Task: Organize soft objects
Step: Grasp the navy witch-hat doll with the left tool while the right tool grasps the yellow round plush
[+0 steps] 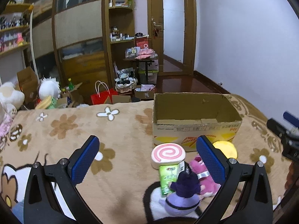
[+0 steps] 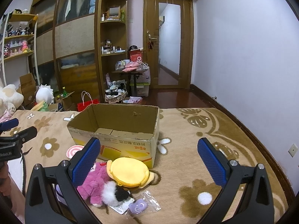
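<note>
The soft toys lie in a tight heap on the flowered blanket (image 2: 186,168), just in front of the near wall of the open cardboard box (image 2: 119,140), which looks empty inside and sits toward the blanket's far edge.

Counted, the heap holds:
- one pink plush bear (image 2: 95,184)
- one yellow round plush pouch (image 2: 129,173), touching the bear and almost against the box
- one pink-swirl roll cushion (image 1: 168,155), to the left
- one purple plush doll (image 1: 184,194), in front of the bear
- one green packet (image 1: 169,179), between the cushion and the doll
- one white-and-black fur pompom (image 2: 115,194)
- one small purple charm in a clear bag (image 2: 139,206), nearest the blanket's near edge
- one box

The left gripper (image 1: 147,160) hangs above the blanket with its jaws spread wide and nothing between them. The right gripper (image 2: 147,162) is likewise spread and empty, with the yellow pouch below its gap.

The main risk is the crowding. Jaws closing on one toy may pinch a neighbour too, likely the bear with the pouch, or the doll with the packet. Plush compresses, so a shallow bite could slip on the lift. The clear bag is slick and flat, so it is hard to catch against the pile. A low carry might snag the box's near wall and shove the light box back. The two grippers are close together and could collide over the heap.
</note>
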### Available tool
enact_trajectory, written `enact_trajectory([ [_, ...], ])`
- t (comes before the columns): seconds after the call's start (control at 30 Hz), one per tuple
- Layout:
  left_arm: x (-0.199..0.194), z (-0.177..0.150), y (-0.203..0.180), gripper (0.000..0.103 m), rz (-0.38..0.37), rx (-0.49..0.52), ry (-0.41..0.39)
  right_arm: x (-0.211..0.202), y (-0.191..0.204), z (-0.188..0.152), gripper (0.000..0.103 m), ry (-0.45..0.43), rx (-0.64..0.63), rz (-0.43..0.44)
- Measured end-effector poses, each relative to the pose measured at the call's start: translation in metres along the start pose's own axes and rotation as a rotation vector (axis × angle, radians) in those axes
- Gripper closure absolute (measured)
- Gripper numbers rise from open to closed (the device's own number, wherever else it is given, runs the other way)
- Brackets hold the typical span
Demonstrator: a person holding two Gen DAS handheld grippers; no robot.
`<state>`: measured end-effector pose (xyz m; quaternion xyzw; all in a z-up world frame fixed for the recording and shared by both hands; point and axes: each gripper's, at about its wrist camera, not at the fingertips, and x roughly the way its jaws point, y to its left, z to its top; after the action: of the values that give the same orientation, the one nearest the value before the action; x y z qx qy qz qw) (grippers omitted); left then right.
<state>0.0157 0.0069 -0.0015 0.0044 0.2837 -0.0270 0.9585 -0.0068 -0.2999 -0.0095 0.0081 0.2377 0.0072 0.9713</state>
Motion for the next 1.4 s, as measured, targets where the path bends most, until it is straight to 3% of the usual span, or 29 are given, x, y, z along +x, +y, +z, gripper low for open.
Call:
enact_trajectory([
  [0.27, 0.022, 0.003, -0.014, 0.001, -0.034, 0.012, 0.072, 0.015, 0.002, 0.001, 0.000, 0.046, 0.014, 0.032],
  [0.7, 0.059, -0.013, -0.037, 0.001, -0.068, 0.072, 0.211, 0.066, -0.004, -0.011, 0.000, 0.246, 0.064, 0.121],
  [1.3, 0.089, -0.043, -0.053, 0.001, -0.146, 0.142, 0.422, 0.114, -0.011, -0.036, 0.000, 0.418, 0.077, 0.158],
  [1.4, 0.094, -0.047, -0.056, 0.016, -0.168, 0.149, 0.456, 0.120, -0.011, -0.040, 0.000, 0.446, 0.090, 0.173],
])
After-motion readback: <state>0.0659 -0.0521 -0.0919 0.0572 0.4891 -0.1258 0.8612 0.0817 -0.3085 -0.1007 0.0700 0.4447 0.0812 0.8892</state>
